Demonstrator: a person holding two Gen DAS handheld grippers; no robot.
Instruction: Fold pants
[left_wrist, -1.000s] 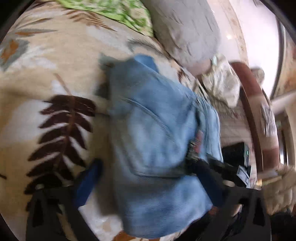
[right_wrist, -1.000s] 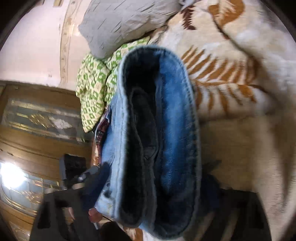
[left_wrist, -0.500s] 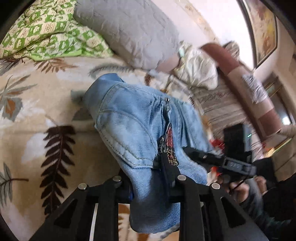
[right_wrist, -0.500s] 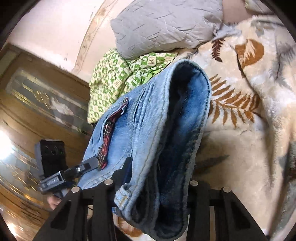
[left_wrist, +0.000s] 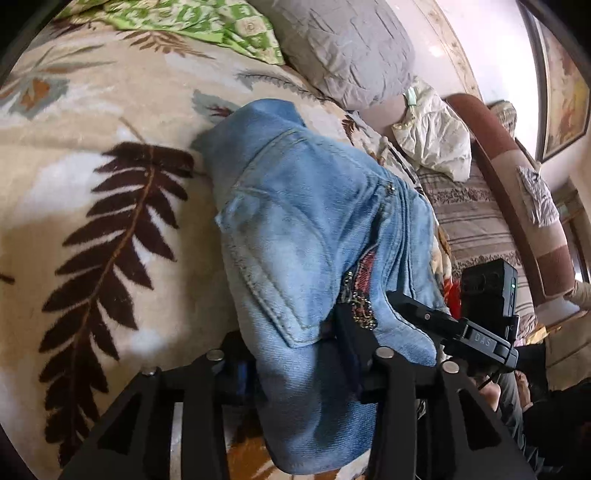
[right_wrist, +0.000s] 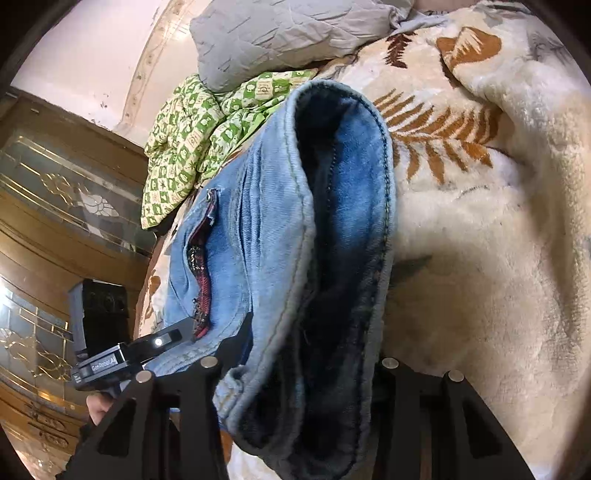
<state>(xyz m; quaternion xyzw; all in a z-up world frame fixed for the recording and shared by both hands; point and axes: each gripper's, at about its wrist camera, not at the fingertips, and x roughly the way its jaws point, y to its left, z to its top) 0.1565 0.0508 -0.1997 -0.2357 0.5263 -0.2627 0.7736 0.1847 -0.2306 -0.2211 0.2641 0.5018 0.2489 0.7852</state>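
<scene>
Light blue denim pants (left_wrist: 310, 229) are bunched and held up over a cream blanket with brown fern leaves (left_wrist: 110, 236). My left gripper (left_wrist: 291, 354) is shut on the pants' waist near a back pocket and a red zip trim. My right gripper (right_wrist: 306, 369) is shut on the thick folded edge of the pants (right_wrist: 280, 258), whose dark blue inside faces the camera. The fingertips of both grippers are hidden in cloth. The right gripper also shows in the left wrist view (left_wrist: 458, 332), and the left gripper shows in the right wrist view (right_wrist: 125, 358).
A grey pillow (left_wrist: 343, 48) and a green checked cloth (left_wrist: 192, 22) lie at the head of the bed. A striped sofa with a brown rim (left_wrist: 491, 206) stands to the right. A wooden cabinet with glass panels (right_wrist: 55, 206) stands to the left.
Both grippers have stayed shut on the pants while carrying them. The pants have swung and now hang lower over the blanket, with the back pocket facing the left camera.
</scene>
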